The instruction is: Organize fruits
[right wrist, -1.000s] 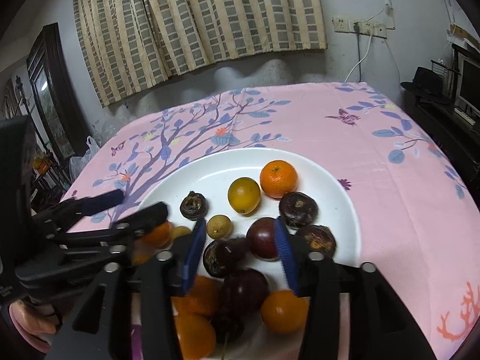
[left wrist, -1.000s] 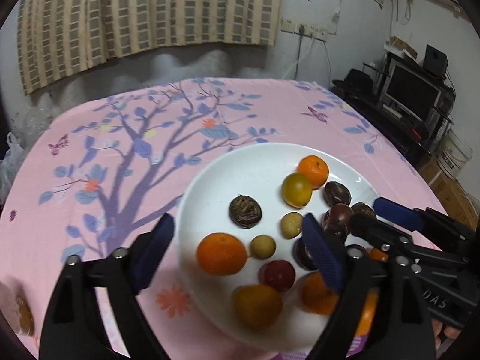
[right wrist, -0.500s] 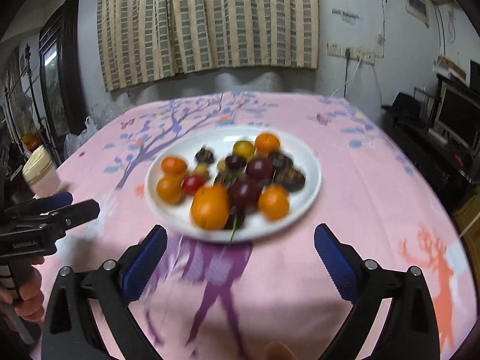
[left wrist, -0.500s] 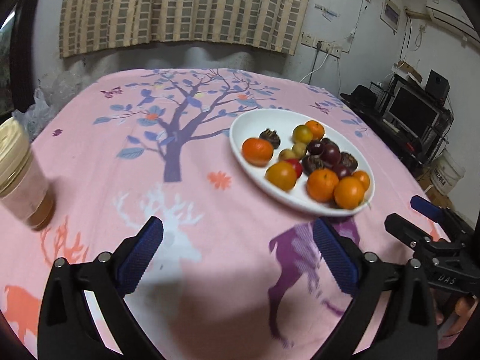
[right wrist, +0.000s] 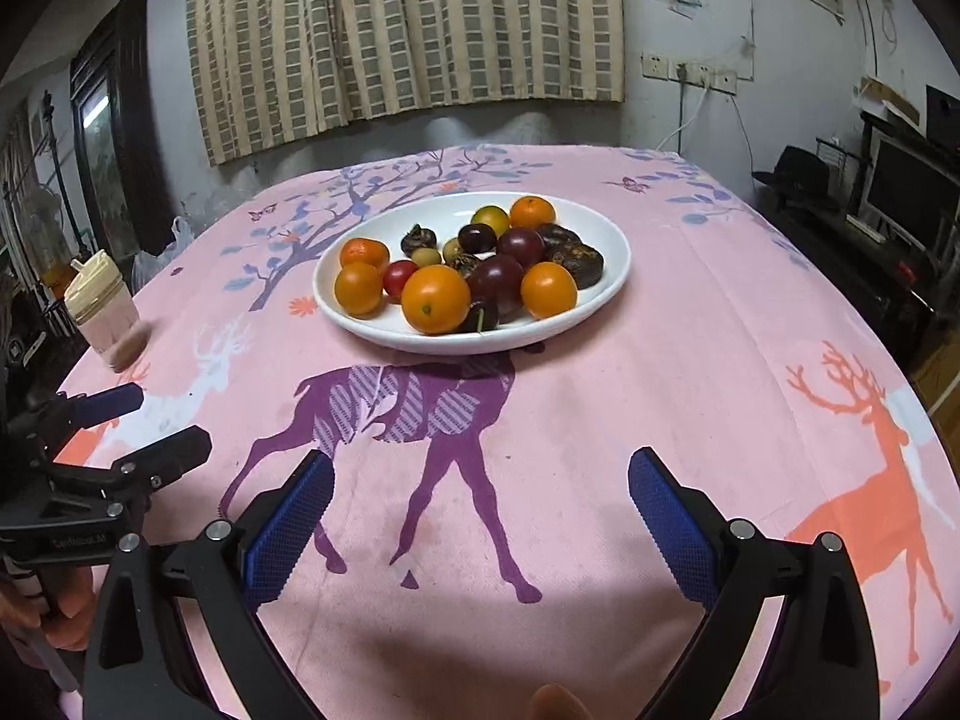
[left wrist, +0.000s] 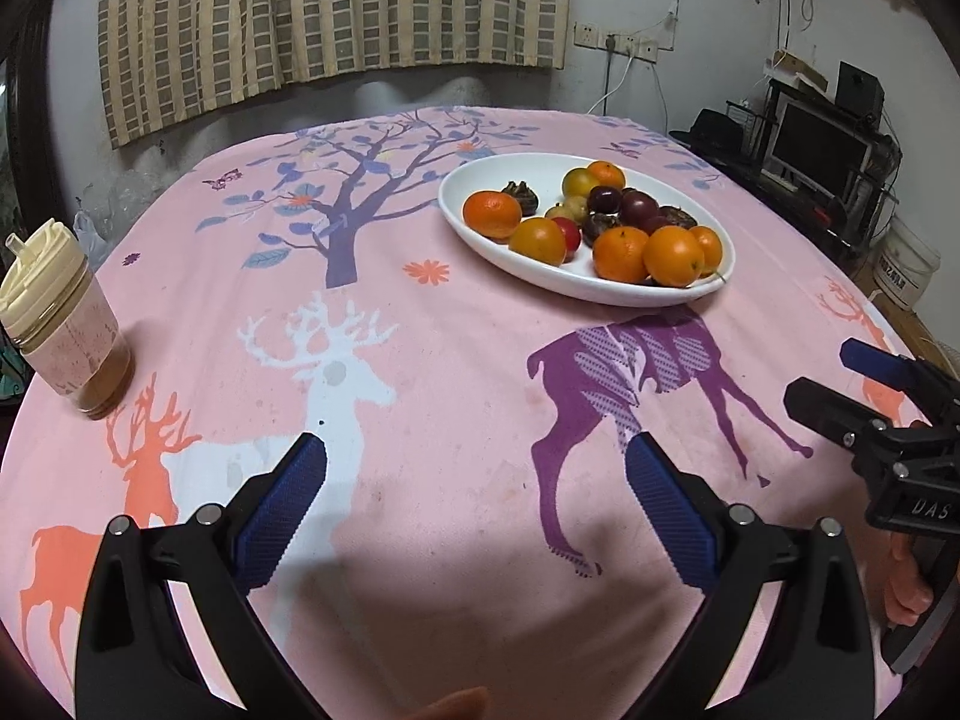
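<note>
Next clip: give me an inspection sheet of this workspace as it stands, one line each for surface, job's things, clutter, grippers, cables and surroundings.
Surface: table under a pink tablecloth printed with deer and a tree.
Job's things: white plate holding oranges, dark plums, one small red fruit and some yellow-green ones; no fruit seen off the plate.
Clutter: lidded cup standing near the table's left edge.
Grippers: left gripper open, holding nothing; right gripper open, holding nothing; both short of the plate.
Cables: white cable hanging from the wall sockets.
Surroundings: striped curtain behind the table; monitor on a stand to the right.
</note>
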`<state>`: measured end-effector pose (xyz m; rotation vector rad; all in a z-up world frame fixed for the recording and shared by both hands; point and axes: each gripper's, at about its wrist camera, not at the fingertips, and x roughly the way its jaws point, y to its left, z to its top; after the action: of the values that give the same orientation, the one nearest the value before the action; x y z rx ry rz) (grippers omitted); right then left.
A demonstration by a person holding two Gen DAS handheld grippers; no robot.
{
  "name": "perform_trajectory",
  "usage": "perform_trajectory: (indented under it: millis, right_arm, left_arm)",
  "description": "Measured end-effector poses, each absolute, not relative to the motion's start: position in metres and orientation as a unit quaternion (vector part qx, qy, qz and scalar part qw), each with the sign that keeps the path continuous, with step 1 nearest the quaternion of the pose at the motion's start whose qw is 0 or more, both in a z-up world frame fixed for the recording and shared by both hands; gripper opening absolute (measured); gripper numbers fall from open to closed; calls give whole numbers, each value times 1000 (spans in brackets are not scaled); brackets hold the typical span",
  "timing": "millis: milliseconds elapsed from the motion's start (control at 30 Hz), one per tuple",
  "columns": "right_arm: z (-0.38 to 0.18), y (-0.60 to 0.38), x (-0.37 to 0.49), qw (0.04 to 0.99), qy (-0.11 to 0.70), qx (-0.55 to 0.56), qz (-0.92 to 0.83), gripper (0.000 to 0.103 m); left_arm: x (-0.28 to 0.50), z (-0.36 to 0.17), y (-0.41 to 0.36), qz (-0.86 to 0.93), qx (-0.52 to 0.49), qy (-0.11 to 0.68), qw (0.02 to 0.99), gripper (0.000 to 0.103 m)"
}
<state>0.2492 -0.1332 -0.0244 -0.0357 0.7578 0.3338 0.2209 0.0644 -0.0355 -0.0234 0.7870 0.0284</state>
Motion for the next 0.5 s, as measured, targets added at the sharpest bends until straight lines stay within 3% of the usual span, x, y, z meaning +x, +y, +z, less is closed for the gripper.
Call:
perform_trajectory:
  millis: [500]
  right_arm:
    - [-25,-127,250,912,374,-32,164,99]
  left_arm:
    - [217,-30,67,17,-14,376,926,98]
